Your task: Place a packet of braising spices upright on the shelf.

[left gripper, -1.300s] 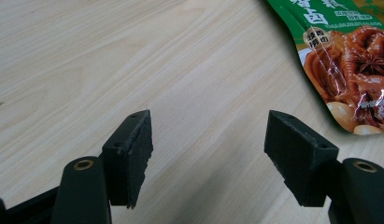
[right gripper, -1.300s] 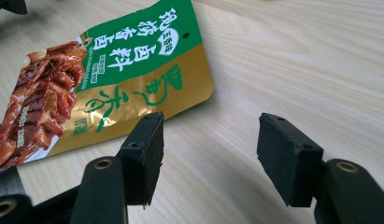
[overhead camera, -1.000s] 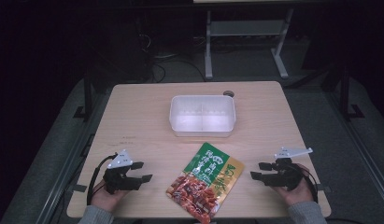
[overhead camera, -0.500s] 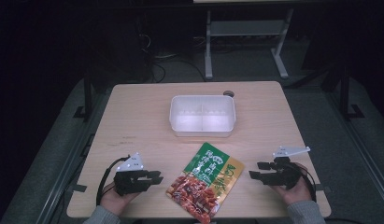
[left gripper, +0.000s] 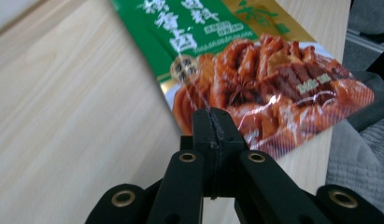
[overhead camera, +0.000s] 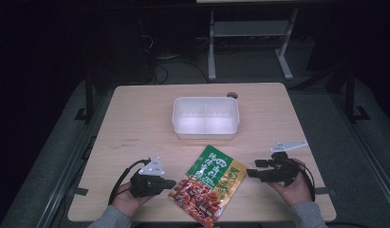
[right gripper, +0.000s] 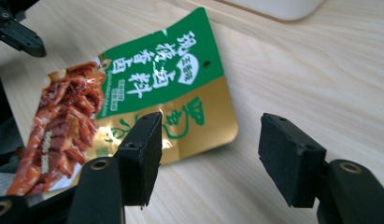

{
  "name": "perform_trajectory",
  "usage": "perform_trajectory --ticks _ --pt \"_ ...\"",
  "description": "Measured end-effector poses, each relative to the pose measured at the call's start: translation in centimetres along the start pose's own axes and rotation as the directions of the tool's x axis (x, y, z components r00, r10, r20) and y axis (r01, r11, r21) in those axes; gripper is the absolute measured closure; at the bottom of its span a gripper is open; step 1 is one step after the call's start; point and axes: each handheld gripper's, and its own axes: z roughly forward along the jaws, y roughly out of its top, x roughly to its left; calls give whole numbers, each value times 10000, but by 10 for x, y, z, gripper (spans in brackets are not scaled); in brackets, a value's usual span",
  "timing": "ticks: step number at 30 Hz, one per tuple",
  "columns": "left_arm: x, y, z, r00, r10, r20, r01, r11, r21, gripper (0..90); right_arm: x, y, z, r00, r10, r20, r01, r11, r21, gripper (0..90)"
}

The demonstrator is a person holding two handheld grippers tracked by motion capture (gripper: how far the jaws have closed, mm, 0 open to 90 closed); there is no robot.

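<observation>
L gripper (left gripper: 213, 126) jaws just closed, pads together, empty, tips touching near edge of snack pouch (left gripper: 255, 70), no hold on it. R gripper (right gripper: 217, 158) jaws wide apart, nothing between, just short of pouch's gold corner. Pouch flat on table (overhead camera: 135, 118), near front edge, between both grippers. Prob early stage: pouch not lifted, not moved. White tub (overhead camera: 206, 116) beyond pouch, looks empty, apart from it.

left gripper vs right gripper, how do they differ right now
The left gripper has just closed its jaws flat together at the edge of the food packet, nothing visibly between them; the right gripper stands wide open, short of the packet. Both are black, hand-held, and point at the packet.
</observation>
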Motion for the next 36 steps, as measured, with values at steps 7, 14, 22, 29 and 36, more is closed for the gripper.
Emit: perform_trajectory --ticks 7,14,22,29,36 --pt "-5 12 9 9997 237 -89 -235 9996 184 881 3 19 7 9999 -81 -127 83 9998 170 389" --pt "-13 6 22 9987 499 137 -505 9977 453 883 1 22 22 9999 93 101 -99 9984 558 408" --pt "-15 -1 27 9965 815 171 -828 9914 1009 880 5 24 35 9997 77 245 -104 9938 1110 448" --pt "-11 -4 30 9976 654 213 -673 9926 1012 859 12 21 50 9981 -467 400 392 9843 1721 502" --pt "-11 -5 31 9970 756 184 -771 9915 1052 847 3 13 47 9984 91 560 -172 9893 1447 482"
